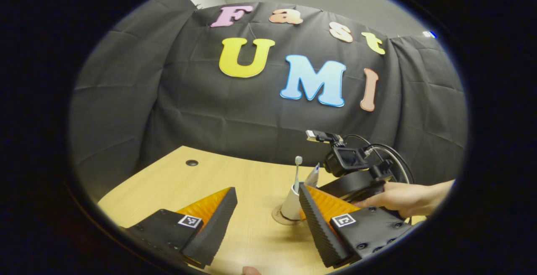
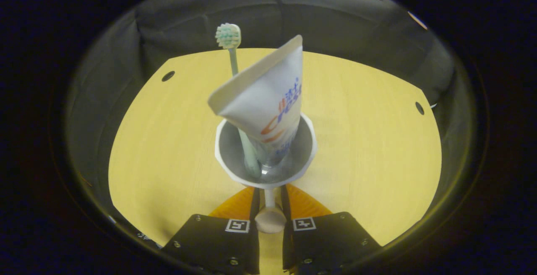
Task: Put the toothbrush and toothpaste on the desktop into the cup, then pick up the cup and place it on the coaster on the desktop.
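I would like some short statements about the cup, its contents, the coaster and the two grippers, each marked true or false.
1. The toothbrush and the toothpaste both stand in the cup. True.
2. The toothbrush's bristles point down into the cup. False: the bristle head is at the top.
3. The right gripper is shut on the cup. True: both fingers press its lower part.
4. The left gripper holds the toothpaste. False: its jaws are open and hold nothing.
5. The cup stands over the coaster. True, as the left gripper view shows.
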A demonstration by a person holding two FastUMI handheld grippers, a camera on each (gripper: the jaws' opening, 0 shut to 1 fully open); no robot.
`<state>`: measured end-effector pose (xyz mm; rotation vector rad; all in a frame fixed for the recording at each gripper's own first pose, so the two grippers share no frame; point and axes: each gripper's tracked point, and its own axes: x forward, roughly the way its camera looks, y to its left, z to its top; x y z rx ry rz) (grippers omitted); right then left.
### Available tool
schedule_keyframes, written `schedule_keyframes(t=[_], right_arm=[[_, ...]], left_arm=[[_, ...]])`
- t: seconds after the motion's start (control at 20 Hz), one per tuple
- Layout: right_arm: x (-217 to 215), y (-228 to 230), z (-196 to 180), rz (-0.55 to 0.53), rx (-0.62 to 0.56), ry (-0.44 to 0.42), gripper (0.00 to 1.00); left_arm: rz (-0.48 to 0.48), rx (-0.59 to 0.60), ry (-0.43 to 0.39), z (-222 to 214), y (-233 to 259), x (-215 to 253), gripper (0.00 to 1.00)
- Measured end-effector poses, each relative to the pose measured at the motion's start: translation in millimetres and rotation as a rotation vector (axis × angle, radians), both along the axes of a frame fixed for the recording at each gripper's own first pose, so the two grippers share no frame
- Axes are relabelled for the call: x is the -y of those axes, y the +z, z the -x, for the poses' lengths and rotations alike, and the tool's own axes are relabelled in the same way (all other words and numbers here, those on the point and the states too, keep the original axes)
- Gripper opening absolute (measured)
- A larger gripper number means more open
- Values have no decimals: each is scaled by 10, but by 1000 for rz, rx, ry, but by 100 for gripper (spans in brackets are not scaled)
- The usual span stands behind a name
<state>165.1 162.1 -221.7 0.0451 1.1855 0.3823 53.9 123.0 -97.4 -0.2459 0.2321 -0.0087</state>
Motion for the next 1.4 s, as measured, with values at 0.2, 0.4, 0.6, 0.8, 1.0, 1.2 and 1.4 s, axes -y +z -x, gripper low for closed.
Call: schedule_keyframes(t=[0.2, 0.4, 0.6, 0.8, 1.0, 1.2, 1.4], right_arm=[[-11, 2, -40, 7, -22, -11, 23], [41, 48, -94, -17, -29, -13, 29], [126, 349, -57, -55, 13, 4, 47], [327, 511, 87, -108, 39, 3, 54], [594, 667, 242, -148, 82, -21, 55], [982, 893, 342, -153, 186, -50, 55], [1265, 1053, 450, -169, 252, -83, 55]], left_arm=[[-6, -9, -8, -10, -4, -42, 96], [-16, -5, -34, -66, 45, 26, 96], [-7, 2, -31, -101, 81, 61, 96], [-4, 4, -14, -107, 115, 84, 93], [-24, 11, -4, -150, 177, 167, 96], [-63, 34, -20, -234, 266, 327, 96], [-67, 42, -28, -291, 336, 498, 93]])
